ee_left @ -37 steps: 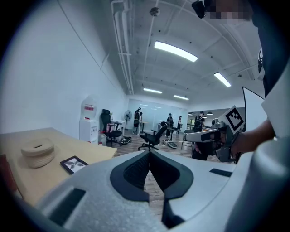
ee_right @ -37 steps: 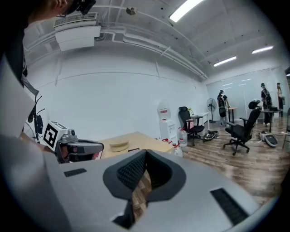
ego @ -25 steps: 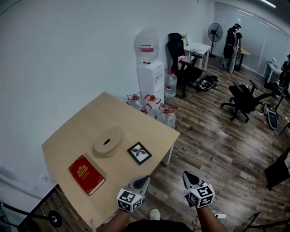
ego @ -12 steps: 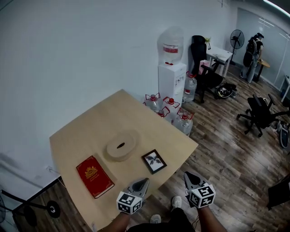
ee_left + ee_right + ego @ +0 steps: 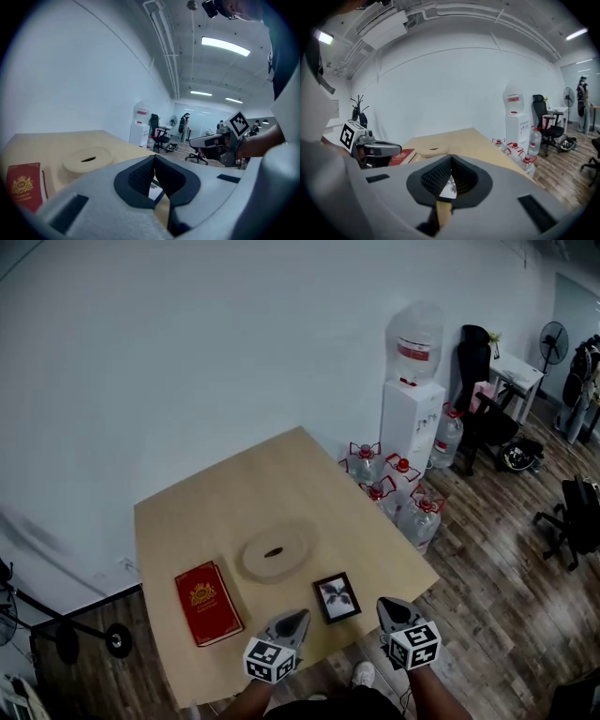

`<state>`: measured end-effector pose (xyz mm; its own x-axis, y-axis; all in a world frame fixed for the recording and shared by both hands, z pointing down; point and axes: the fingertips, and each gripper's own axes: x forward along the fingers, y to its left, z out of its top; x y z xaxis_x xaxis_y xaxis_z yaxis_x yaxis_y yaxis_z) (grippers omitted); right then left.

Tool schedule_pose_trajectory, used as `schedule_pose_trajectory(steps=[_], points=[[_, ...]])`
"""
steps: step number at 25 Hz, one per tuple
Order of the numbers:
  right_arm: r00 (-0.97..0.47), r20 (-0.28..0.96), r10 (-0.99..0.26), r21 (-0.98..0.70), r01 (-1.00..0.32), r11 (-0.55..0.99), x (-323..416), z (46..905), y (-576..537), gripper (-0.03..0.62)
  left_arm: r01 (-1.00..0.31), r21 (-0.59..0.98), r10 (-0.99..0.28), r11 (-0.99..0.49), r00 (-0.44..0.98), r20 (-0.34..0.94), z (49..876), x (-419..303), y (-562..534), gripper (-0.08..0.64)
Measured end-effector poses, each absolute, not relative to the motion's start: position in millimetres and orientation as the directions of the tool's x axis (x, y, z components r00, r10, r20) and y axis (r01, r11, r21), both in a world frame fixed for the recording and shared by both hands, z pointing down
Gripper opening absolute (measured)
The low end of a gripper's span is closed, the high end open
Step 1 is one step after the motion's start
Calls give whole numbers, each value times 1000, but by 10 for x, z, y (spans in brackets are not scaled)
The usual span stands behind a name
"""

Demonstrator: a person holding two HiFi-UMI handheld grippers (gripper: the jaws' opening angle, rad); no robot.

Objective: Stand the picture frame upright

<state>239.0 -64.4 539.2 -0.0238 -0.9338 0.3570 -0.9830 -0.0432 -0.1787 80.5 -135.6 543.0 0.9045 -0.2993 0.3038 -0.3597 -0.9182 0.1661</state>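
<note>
A small black picture frame (image 5: 337, 597) lies flat on the wooden table (image 5: 234, 493), near its front edge. My left gripper (image 5: 300, 615) hovers just left of the frame, shut, with nothing in it. My right gripper (image 5: 385, 603) hangs off the table's edge to the frame's right, also shut and empty. In the left gripper view the pads (image 5: 140, 176) meet at their tips, and a bit of the frame (image 5: 155, 190) shows below them. The right gripper view shows the frame (image 5: 448, 188) the same way, under its closed tips (image 5: 451, 157).
A red book (image 5: 208, 602) lies left of the frame and a round beige disc (image 5: 275, 553) behind it. A water dispenser (image 5: 411, 418) and several water jugs (image 5: 394, 488) stand on the floor to the table's right. Office chairs (image 5: 480, 390) stand farther back.
The head view has swung toward the table, which now sits more central and closer. Both grippers have come nearer the frame and stay shut.
</note>
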Motion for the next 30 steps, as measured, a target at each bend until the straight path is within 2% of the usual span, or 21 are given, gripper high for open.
schedule_pose_trajectory(steps=[6,13,25,30], points=[[-171,376,-911,-204,-974,99,2476,5492,-996,9,-478,177,-418,-860,860,291,5361,1009,-1539,3],[-280,392,-876,-232,-952,200,2481,5660,-1241,9,-580,171,-514,-796,798,315,5452,932,-1564,3],[-218,466,-857,-171,-973,155,2412,5938,-1590,9,-607,206,-533,-768,783,321,5671,595,-1894,3],[-217,547,-808,-169,-975,148,2325,6276,-1645,11,-613,213,-527,-761,776,346,5814,456,-1975,3]])
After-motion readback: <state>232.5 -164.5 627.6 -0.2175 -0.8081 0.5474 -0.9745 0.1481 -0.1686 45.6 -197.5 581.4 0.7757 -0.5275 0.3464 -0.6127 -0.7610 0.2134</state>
